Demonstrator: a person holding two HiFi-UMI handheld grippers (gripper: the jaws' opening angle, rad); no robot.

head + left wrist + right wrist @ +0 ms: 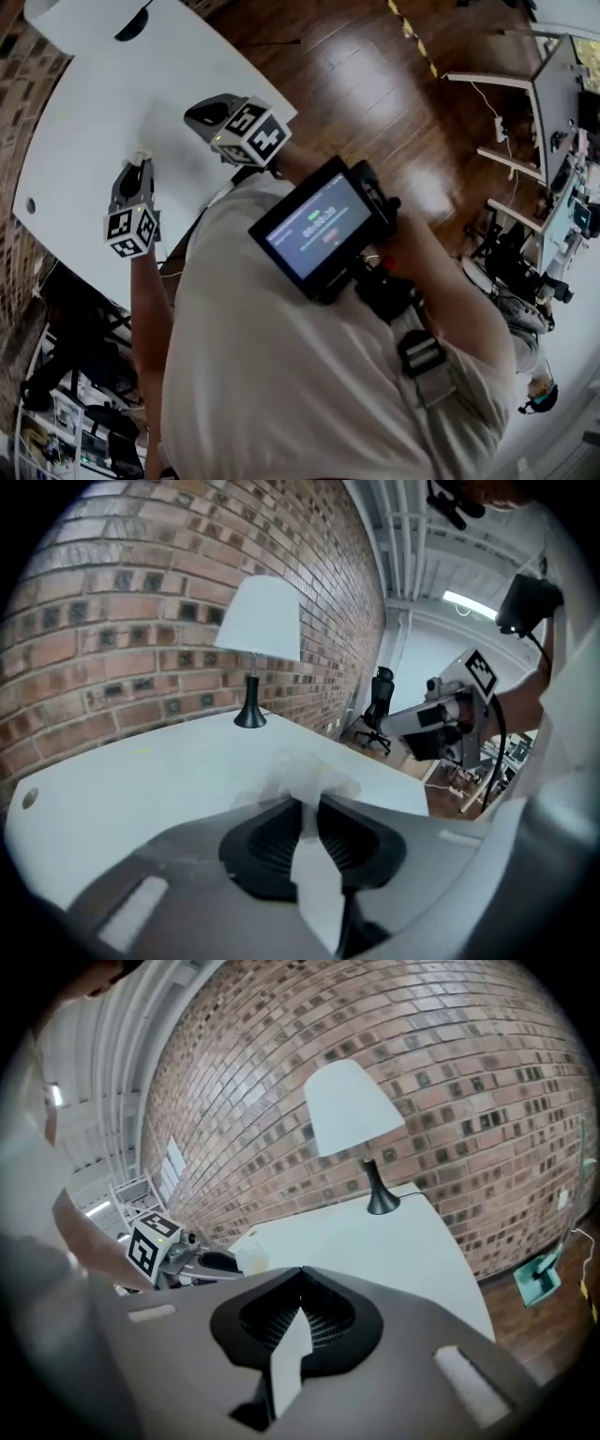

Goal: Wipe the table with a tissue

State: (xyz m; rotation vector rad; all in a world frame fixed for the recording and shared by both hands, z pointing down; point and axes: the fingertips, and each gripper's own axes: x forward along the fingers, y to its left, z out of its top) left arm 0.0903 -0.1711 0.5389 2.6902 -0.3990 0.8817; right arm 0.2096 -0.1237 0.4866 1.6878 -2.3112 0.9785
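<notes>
Left gripper (306,803) has its jaws pinched tight on a crumpled white tissue (307,774), over the white table (131,780), well short of the lamp (258,630). Right gripper (302,1271) is closed up with nothing in it, also short of the lamp.

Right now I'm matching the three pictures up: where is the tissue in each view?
Head view: tissue upper left, at the tip of the left claw.
Left gripper view: tissue at centre, pinched between this claw's jaws.
Right gripper view: tissue left of centre, at the left claw's tip.
Shared landmark: the lamp.
</notes>
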